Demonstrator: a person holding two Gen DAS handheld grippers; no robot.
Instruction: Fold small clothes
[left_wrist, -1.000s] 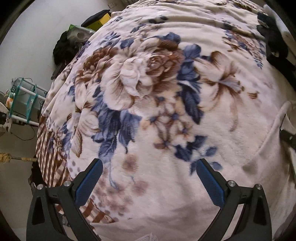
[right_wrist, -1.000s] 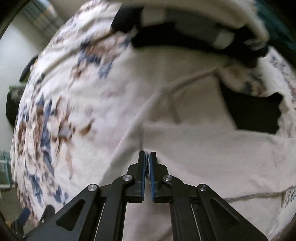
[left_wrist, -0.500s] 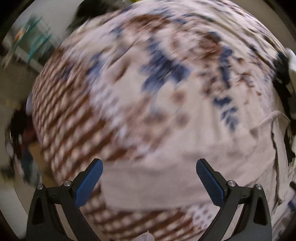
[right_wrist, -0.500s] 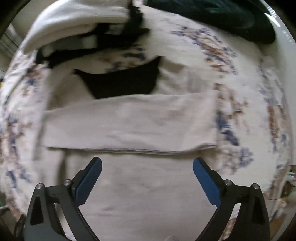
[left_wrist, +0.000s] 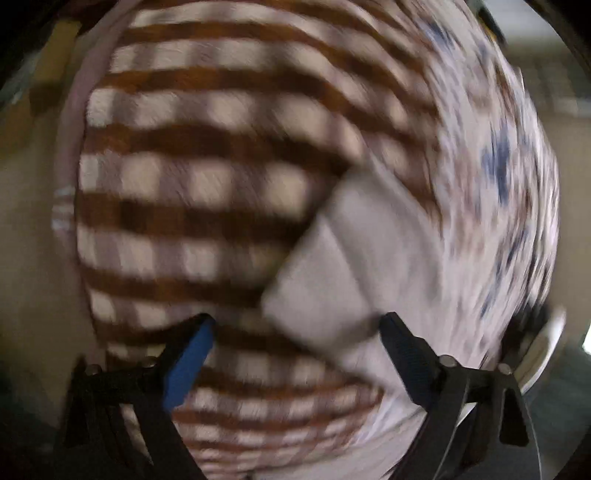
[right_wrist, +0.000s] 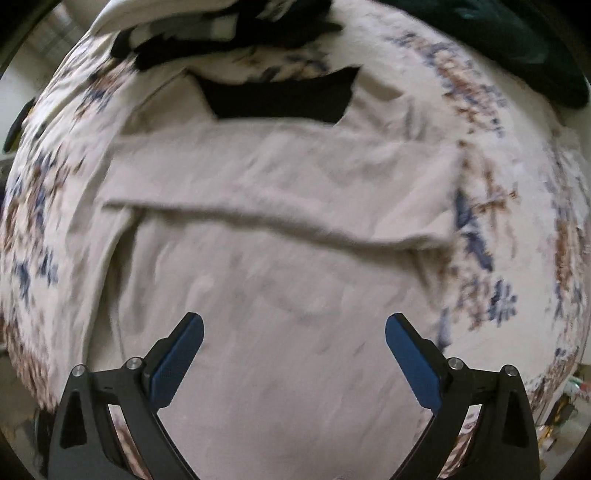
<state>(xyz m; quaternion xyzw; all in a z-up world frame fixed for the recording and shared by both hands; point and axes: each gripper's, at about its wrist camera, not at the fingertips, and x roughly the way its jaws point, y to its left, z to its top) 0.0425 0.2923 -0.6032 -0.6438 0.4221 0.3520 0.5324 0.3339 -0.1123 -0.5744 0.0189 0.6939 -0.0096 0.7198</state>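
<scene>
A cream garment (right_wrist: 280, 229) with a black neckline patch (right_wrist: 280, 98) lies spread on the floral blanket (right_wrist: 491, 184); one sleeve is folded across its body. My right gripper (right_wrist: 293, 332) is open and empty just above the garment's lower part. In the blurred left wrist view, a corner of the cream garment (left_wrist: 343, 273) lies on the brown checked end of the blanket (left_wrist: 192, 184). My left gripper (left_wrist: 295, 336) is open and empty, with the corner between its fingers.
A pile of black and white clothes (right_wrist: 221, 29) lies at the far edge of the bed. A dark green cloth (right_wrist: 517, 40) sits at the far right. The bed edge and floor (left_wrist: 33, 236) show at the left.
My right gripper let go of the sleeve, opened, and pulled back over the garment. My left gripper swung fast from the floral middle to the checked end, near the garment's corner.
</scene>
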